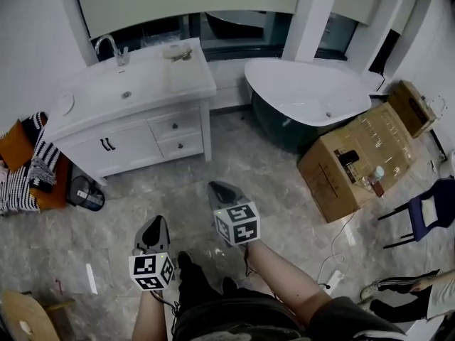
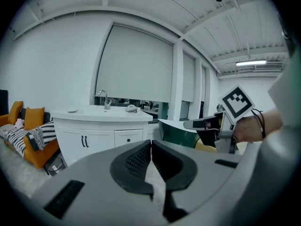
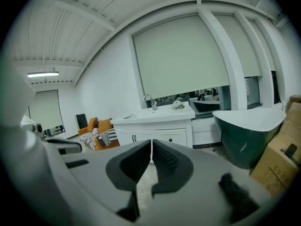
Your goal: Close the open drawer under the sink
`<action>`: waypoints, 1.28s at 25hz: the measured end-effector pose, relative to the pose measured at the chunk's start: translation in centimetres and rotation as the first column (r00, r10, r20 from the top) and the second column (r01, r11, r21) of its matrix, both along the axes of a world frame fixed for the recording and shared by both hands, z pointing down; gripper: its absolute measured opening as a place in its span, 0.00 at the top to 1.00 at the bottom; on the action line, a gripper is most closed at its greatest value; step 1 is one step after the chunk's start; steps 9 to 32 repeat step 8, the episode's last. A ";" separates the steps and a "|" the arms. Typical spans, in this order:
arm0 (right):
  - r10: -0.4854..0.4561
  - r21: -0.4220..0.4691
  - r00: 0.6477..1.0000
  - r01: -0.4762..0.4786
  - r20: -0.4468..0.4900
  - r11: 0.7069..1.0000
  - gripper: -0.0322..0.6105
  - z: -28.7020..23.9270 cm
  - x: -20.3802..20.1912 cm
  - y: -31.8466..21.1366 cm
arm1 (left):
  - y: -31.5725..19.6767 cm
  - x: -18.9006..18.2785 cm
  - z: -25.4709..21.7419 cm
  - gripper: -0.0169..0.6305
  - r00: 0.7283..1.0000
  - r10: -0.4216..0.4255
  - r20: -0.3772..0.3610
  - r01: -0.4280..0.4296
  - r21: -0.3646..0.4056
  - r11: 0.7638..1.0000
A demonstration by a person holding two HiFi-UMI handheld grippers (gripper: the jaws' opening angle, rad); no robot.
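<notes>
Two small drawers (image 1: 175, 126) are seen stacked at the right end of the white cabinet (image 1: 92, 151) under the sink (image 1: 117, 91). As far as can be made out from this distance, both fronts lie level with the cabinet face. A pair of doors with dark handles is set just left of them. A tap (image 1: 112, 47) is mounted at the back of the counter, and a small object, too small to be identified, is left near the counter's far right corner.

The cabinet is stood well apart from both grippers, across a stretch of marbled floor (image 1: 284, 190). The left gripper (image 2: 151, 145) is held low with its jaws clenched tip to tip, nothing being grasped between them. The right gripper (image 3: 151, 147) is held just beside it, a little further forward, and its jaws are likewise pressed together on nothing. Both are pointed toward the cabinet.

A dark green bathtub (image 1: 313, 94) with a white rim is placed to the right of the cabinet, and a cardboard box (image 1: 355, 158) is set near the tub. An orange sofa (image 1: 28, 169) with striped cushions is found at the left, and a blue chair (image 1: 434, 208) at the far right.
</notes>
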State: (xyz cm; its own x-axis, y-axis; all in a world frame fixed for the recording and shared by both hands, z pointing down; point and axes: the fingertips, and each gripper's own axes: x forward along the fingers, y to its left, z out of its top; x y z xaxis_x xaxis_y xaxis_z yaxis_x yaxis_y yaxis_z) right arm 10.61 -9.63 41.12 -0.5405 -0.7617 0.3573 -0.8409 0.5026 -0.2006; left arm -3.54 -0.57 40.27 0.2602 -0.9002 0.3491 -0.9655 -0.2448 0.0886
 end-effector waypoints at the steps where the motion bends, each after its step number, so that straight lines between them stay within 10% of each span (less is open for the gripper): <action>1: -0.004 -0.001 1.000 0.004 0.004 1.000 0.90 -0.1 0.3 0.8 | 0.8 0.3 -0.2 0.95 1.000 -0.008 0.003 0.008 0.002 1.000; 32: -0.019 0.008 1.000 0.019 0.020 1.000 0.90 -1.3 1.8 4.8 | 4.4 2.3 -2.2 0.95 1.000 -0.026 -0.002 0.026 0.018 0.999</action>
